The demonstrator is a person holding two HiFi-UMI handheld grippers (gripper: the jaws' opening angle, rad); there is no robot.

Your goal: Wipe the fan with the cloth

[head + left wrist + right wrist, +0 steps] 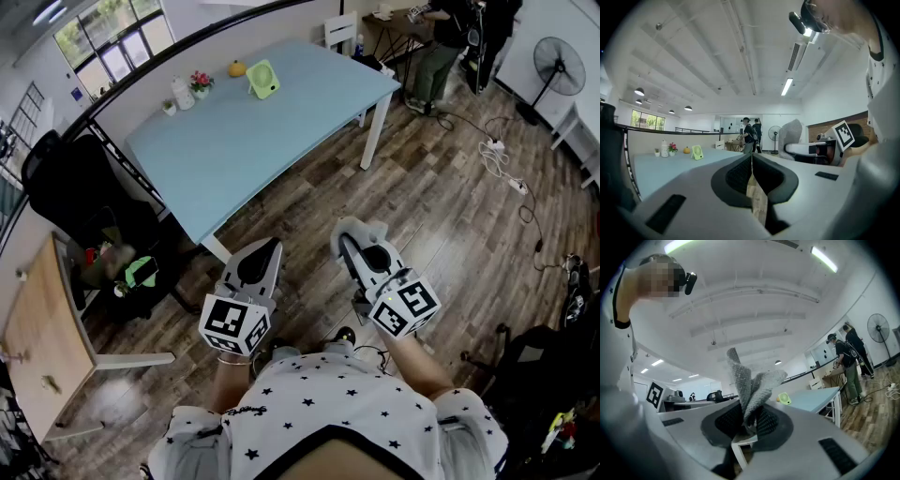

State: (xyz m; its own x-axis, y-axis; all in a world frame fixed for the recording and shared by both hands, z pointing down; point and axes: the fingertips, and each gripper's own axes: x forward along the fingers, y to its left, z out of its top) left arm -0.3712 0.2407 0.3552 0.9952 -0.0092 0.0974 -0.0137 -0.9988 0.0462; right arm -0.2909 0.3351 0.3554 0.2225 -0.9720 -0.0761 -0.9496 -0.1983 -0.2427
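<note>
A: What is gripped by the right gripper [749, 417]?
B: A grey cloth [751, 380] of coarse, knitted weave is pinched between its jaws, which are closed on it. The crumpled folds are seen standing up past the black ribbed pads [768, 423].
A: And the left gripper [751, 161]?
B: Its jaws are pressed together with nothing between them. Only a thin slit is left, through which the plank floor [758, 201] is glimpsed.
A: Where is the green desk fan [263, 78] found?
B: It is set upright on the pale blue table [281, 131], towards the far edge, well apart from both grippers. Its outline is a rounded square. A round orange object [237, 67] is placed just beside it, and a pot of pink flowers [201, 82] and a white bottle [182, 93] are lined up further along.
A: Is it touched by the cloth?
B: No. Both grippers are held over the brown plank floor, short of the table's near corner. A black pedestal fan [560, 64] with a round wire cage is seen at the far right.
</note>
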